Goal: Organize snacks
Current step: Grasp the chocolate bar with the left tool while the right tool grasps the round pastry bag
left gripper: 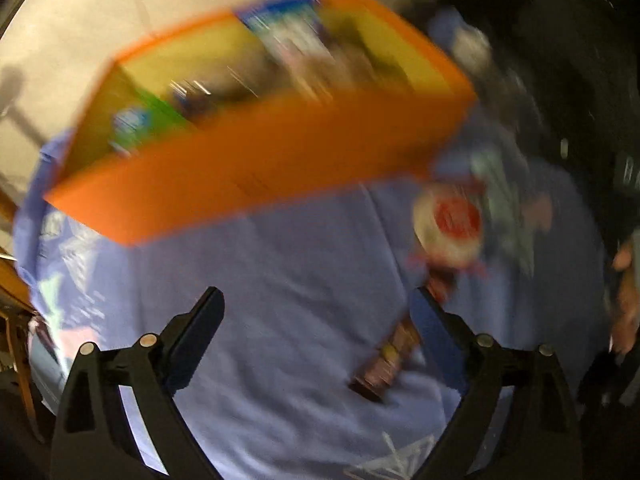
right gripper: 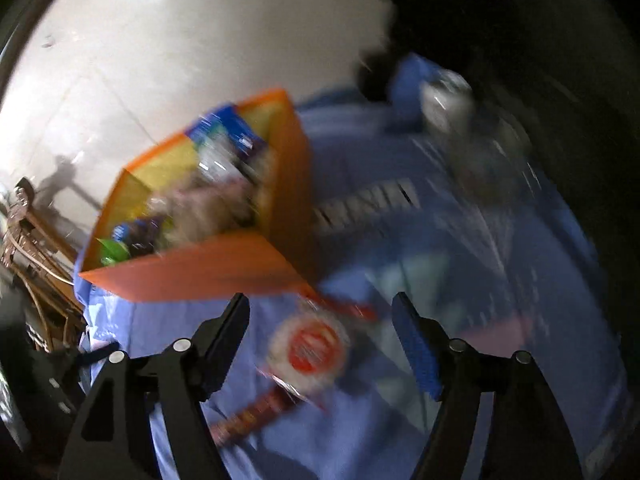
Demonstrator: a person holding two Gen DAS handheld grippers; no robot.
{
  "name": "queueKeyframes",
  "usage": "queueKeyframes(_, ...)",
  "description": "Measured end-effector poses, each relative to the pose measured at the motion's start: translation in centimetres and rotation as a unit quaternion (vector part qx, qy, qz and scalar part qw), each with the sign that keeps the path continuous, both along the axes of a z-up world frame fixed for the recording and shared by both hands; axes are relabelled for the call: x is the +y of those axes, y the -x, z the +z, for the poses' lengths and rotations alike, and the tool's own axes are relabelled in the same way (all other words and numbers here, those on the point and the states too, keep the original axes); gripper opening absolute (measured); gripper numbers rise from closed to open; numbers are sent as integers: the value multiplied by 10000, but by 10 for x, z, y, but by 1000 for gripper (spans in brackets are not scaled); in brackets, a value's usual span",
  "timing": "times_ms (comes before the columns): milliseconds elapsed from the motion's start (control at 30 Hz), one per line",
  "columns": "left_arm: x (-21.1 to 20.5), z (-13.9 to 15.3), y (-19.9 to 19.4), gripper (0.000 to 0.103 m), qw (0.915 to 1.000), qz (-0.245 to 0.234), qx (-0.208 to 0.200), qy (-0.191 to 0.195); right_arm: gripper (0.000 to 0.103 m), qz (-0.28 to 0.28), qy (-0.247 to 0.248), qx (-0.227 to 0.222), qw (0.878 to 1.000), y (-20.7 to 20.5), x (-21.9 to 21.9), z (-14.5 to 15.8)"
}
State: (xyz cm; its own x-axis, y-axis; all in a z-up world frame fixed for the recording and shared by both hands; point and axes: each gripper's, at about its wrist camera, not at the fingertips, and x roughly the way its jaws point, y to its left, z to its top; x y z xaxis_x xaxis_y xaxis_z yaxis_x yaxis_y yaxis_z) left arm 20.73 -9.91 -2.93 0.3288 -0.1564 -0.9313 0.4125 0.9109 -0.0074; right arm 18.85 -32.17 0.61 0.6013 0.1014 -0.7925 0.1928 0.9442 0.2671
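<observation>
A: Both views heavily motion-blurred. Left gripper [left gripper: 316, 304] first: jaws spread wide, nothing between them, only blue bedsheet [left gripper: 280, 280] under the gap.

B: Agreed, released. Right gripper [right gripper: 320, 308]?

A: Same, spread wide and empty. The round white snack packet with the red centre [right gripper: 306, 346] shows in the gap between its fingers, but it lies on the sheet beyond the tips, not touched by either pad.

B: Where is that packet in the left wrist view?

A: Off to the right, packet [left gripper: 448, 226] past the right-side finger, well outside the jaw gap. Red edging around it.

B: The long dark thing?

A: A brown snack bar [left gripper: 386, 360], lying flat on the sheet, just beside the inner face of the left gripper's right-side finger; touching or not, can't tell through the blur. In the right wrist view the bar [right gripper: 256, 412] sits low between the fingers, nearer the left-side one, one end tucked against the round packet.

B: And the box?

A: Orange box [left gripper: 256, 176] with a yellow inside, standing on the sheet straight ahead of the left gripper, well apart from the tips. It holds several packets: a blue-and-white bag [left gripper: 288, 28] standing up at the back, a green one [left gripper: 160, 116] at the left end. Rest too smeared to name.

B: Right view?

A: Box [right gripper: 200, 268] up and left of the jaws, its near corner just above the round packet.
</observation>
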Motion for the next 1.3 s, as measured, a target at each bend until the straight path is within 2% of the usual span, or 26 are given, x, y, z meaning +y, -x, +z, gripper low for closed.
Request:
queueKeyframes(67,-17,-19,12,92,9996,-213,175,14,74,-89,-117,109,9998,11,-7,-9)
queueKeyframes(133,-31,-35,20,85,9987,-421,278,-116,74,-111,-107,118,9998,21,-11,-12)
queueKeyframes(200,-41,-48,22,67,9976,-553,399,-122,74,-114,-129,92,9998,27,-13,-14)
queueKeyframes(267,-47,-63,18,62,9966,-559,594,-110,74,-122,-146,108,9998,33,-13,-16)
queueKeyframes(367,-60,-68,22,64,9963,-725,358,-276,74,-142,-179,152,9996,43,-15,-20)
queueKeyframes(433,-63,-66,24,56,9962,-814,211,-232,74,-134,-184,215,9995,45,-14,-23)
queueKeyframes(500,-58,-62,22,24,9972,-712,144,-196,74,-46,-167,306,9994,46,-10,-26)
queueKeyframes(567,-51,-61,19,23,9979,-570,300,-115,74,48,-97,372,9992,43,-3,-27)
queueKeyframes(667,-31,-54,18,23,9990,-332,226,-171,74,141,-7,525,9985,28,13,-31)
queueKeyframes(733,-11,-50,15,23,9995,-81,288,-17,74,154,-70,653,9977,10,28,-37)
queueKeyframes(800,4,-51,17,23,9996,63,280,-26,74,217,-73,802,9965,-5,43,-45)
queueKeyframes(900,23,-54,17,23,9989,266,383,-42,74,419,430,982,9934,-25,70,-59)
queueKeyframes(967,33,-54,16,23,9985,371,391,-29,74,609,950,1213,9862,-32,83,-66)
queueKeyframes(1000,37,-53,16,23,9983,435,383,-9,74,613,1015,1211,9855,-31,84,-66)
queueKeyframes(1033,43,-52,15,23,9979,511,386,20,75,549,967,1184,9867,-29,82,-65)
queueKeyframes(1167,62,-48,12,23,9969,683,371,92,81,-295,158,1191,9923,-14,53,-65)
queueKeyframes(1300,78,-41,15,23,9966,739,338,112,82,-837,-498,1360,9859,-14,48,-77)
